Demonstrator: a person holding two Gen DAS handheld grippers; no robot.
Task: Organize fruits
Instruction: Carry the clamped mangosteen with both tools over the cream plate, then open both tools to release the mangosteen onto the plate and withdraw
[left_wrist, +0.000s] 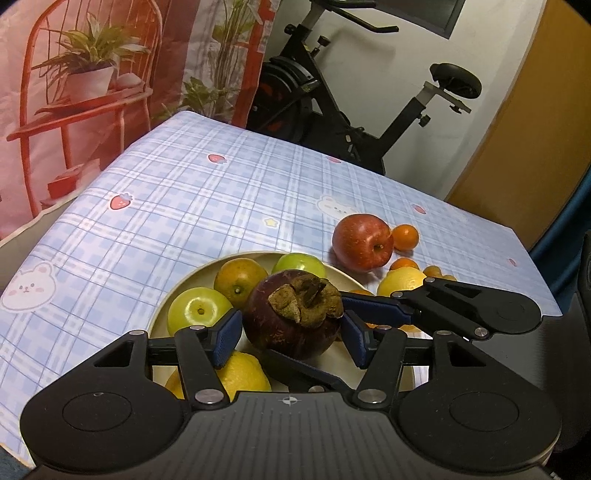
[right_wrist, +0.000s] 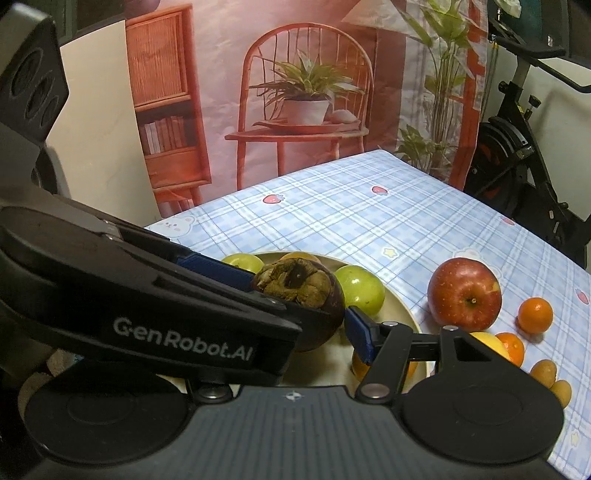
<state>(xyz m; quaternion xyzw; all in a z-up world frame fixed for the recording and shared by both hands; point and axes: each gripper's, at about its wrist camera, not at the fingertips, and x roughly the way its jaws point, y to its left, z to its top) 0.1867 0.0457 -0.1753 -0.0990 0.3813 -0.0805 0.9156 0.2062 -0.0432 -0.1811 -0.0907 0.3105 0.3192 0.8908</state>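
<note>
Both claws met at the mangosteen (left_wrist: 293, 314), which sat in the cream bowl (left_wrist: 162, 306) among two green fruits, an orange and a lemon (left_wrist: 242, 373).

The left claw (left_wrist: 291, 334) stood part open, its blue pads flanking the mangosteen at either side; whether they pressed it or only stood just beside it could not be told. The right claw (right_wrist: 306, 314) also reached in around the same fruit. One pad (right_wrist: 360, 338) showed close beside the mangosteen, the other was hidden behind the left claw's arm, so its hold could not be told either.

The risk lay in two claws crowding one fruit:
- their fingers crossed and could knock together;
- if one let go or pulled before the other had a firm hold, the round, hard-skinned fruit could slip and roll;
- a push sideways might shove the green fruit (right_wrist: 360, 291) near the rim or tip the bowl.

The apple (left_wrist: 362, 242), the small oranges and the other fruit waited loose on the tabletop (left_wrist: 184, 192), where a swinging claw could send them rolling off its edge.
</note>
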